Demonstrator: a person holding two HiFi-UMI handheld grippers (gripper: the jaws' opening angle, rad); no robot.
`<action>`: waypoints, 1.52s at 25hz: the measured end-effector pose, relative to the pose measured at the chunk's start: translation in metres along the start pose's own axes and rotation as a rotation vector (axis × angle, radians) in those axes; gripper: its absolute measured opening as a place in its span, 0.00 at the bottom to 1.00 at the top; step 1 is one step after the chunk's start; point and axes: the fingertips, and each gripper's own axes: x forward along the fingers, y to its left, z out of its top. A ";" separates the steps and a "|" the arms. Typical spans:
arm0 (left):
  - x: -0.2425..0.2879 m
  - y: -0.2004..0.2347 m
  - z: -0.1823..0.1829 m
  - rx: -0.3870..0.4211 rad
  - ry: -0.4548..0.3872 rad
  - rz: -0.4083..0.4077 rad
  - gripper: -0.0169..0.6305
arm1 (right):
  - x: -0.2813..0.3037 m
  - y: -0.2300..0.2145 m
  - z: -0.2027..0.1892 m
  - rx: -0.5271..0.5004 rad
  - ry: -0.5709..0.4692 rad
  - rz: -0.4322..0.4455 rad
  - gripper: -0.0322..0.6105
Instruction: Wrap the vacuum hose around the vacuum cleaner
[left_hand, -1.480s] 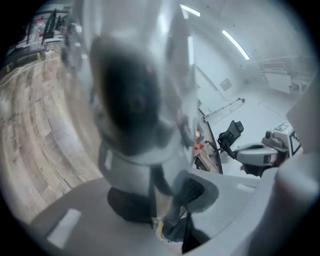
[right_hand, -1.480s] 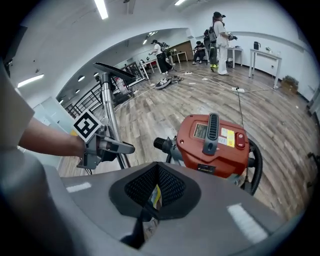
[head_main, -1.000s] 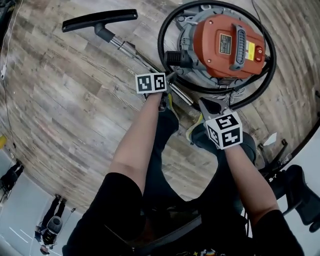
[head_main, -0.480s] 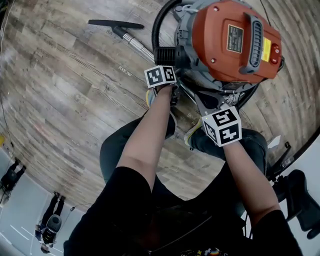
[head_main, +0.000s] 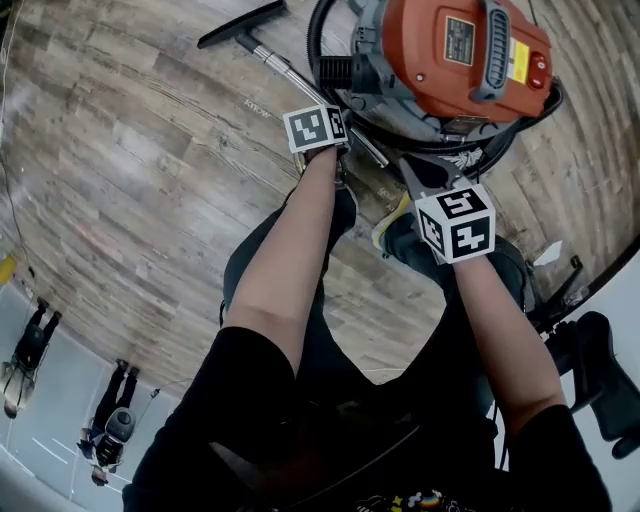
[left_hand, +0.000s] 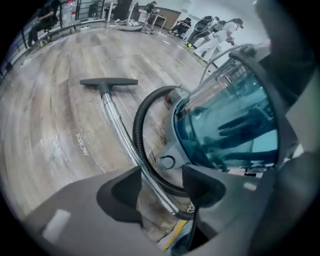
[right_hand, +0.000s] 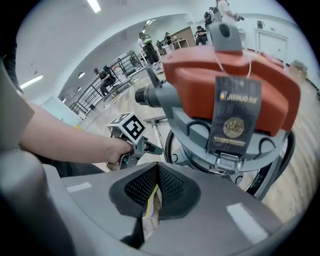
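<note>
While looking steeply down in head view, noted vacuum cleaner (head_main: 455, 60), orange lid up, standing on wood-plank floor (head_main: 130, 180) just ahead of person's knees. Traced black ribbed vacuum hose (head_main: 318, 45) from inlet on left side of body, down around base, then under near edge toward right; found it lying close against body along that stretch. Logged chrome wand (head_main: 300, 85) flat on floor, running from near base away to upper left and ending in black floor nozzle (head_main: 240, 22). Checked left gripper (left_hand: 162, 189) in own view: found jaws apart, with wand and a bend of hose lying in gap between them; could not confirm contact with either jaw. Saw tinted translucent canister wall (left_hand: 225, 125) just right of that gap. Checked right gripper (right_hand: 156, 175) in own view: found jaws together, only a narrow slit left, nothing held; aimed at front of vacuum cleaner, where black hang tag (right_hand: 235, 117) hangs down. Recorded left gripper's marker cube (right_hand: 127, 127) in same view, low at left beside wand. Placed both grippers near each other in head view, close to near side of base, left one over wand, right one beside hose loop. Spotted several people (left_hand: 212, 27) far off at room's edge.
</note>
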 end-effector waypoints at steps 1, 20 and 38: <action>-0.020 -0.008 0.002 0.017 -0.011 -0.003 0.43 | -0.013 0.007 0.006 -0.001 -0.001 -0.003 0.09; -0.531 -0.314 -0.013 0.340 -0.528 0.037 0.04 | -0.387 0.115 0.133 -0.105 -0.265 0.003 0.08; -0.606 -0.391 -0.003 0.308 -0.792 0.057 0.04 | -0.474 0.115 0.145 -0.199 -0.353 -0.116 0.08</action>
